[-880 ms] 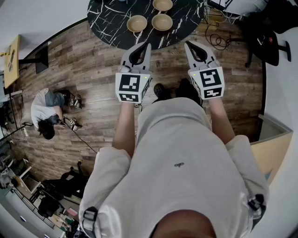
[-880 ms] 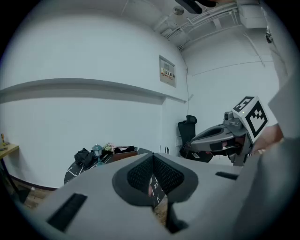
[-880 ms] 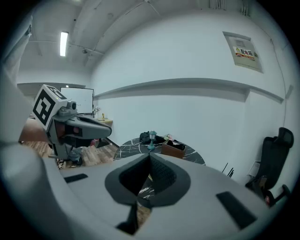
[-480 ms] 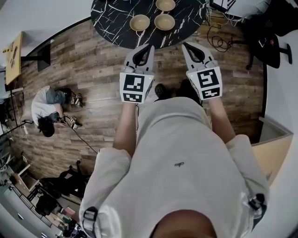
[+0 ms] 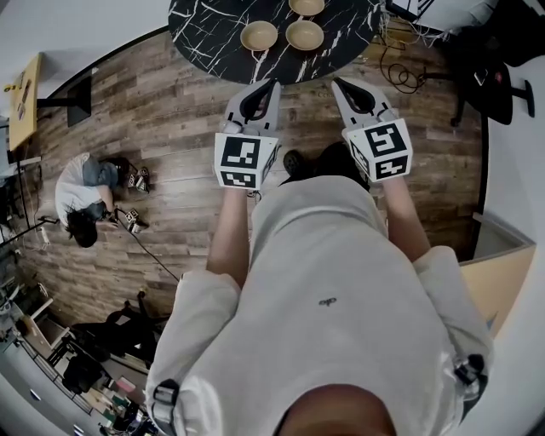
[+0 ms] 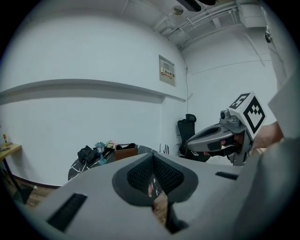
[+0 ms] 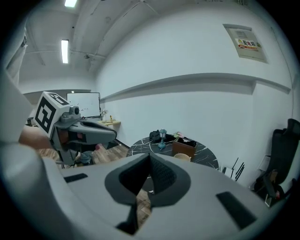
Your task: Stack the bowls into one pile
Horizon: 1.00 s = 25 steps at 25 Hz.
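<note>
We hold both tools closed and empty. The left gripper [image 5: 272, 83] and right gripper [image 5: 335, 83] hang over open wooden plank floor [image 5: 170, 128], tips just short of the near edge of the round black marble table [image 5: 204, 34]. Three shallow tan bowls [image 5: 259, 36] sit unstacked by that rim. Table and bowls have slid slightly up-frame since earlier. Only the right gripper view shows a brown box [image 7: 183, 148] behind them.

Table [image 5: 204, 38]: black top with irregular white veining. Near-left bowl [image 5: 259, 36], near-right bowl [image 5: 304, 35] and far bowl [image 5: 306, 6]: all plain tan. Floor [image 5: 145, 128]: brown wood planks in mixed tones. Left gripper [image 5: 272, 83] and right gripper [image 5: 335, 83]: grey bodies, black-and-white square markers. Shirt [image 5: 324, 281]: plain pale grey-beige.
</note>
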Motion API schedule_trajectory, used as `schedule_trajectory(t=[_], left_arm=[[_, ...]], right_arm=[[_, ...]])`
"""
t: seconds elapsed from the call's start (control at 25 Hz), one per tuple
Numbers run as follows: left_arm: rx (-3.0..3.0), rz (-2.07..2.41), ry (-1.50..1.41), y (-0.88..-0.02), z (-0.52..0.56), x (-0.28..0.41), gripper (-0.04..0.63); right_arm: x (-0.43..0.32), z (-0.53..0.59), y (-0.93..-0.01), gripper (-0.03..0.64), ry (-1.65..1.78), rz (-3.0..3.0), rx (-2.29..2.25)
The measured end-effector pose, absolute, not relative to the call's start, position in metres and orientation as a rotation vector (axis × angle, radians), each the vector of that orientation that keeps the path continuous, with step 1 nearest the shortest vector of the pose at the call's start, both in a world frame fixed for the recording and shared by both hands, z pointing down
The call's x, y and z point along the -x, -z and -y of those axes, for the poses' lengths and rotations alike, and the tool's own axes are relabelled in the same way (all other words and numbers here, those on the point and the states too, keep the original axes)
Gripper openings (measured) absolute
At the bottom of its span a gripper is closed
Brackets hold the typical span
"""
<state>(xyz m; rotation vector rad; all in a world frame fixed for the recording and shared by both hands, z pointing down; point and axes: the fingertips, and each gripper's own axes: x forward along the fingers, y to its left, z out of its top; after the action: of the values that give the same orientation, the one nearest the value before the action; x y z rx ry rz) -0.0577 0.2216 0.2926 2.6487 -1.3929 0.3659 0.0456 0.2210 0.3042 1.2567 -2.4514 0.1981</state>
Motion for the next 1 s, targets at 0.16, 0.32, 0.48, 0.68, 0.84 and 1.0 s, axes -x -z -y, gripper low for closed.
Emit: schedule_trajectory(t=[0.16,0.32,0.48,0.68,0.84,1.0], left_arm=[[-2.635,1.393,-0.374,-0.299,-0.227,0.062,0.003],[-2.627,1.388,-0.386,-0.304,-0.231,0.064,0.003],[-2.623,1.386,-0.384,-0.307,-0.226,0.065,0.003],[-2.610,1.398,-0.379,-0.310,-0.213,0.066,0.005],[-2.600,1.366,-0.394,-0.315,-0.201,0.062,0.005],[-2.595,1.354,-0.421,-0.319,-0.184,0.060,0.006]], right_arm=[[-0.037,-0.230,-0.310,0.003,-0.200,2.465,-1.210],[-0.035,-0.231,-0.311,0.003,-0.241,2.478,-1.215],[-0.033,-0.225,-0.311,0.005,-0.234,2.476,-1.215],[-0.032,-0.212,-0.315,0.015,-0.229,2.469,-1.195],[-0.031,-0.196,-0.320,0.040,-0.246,2.464,-1.164],[-0.028,-0.176,-0.322,0.072,-0.254,2.460,-1.131]])
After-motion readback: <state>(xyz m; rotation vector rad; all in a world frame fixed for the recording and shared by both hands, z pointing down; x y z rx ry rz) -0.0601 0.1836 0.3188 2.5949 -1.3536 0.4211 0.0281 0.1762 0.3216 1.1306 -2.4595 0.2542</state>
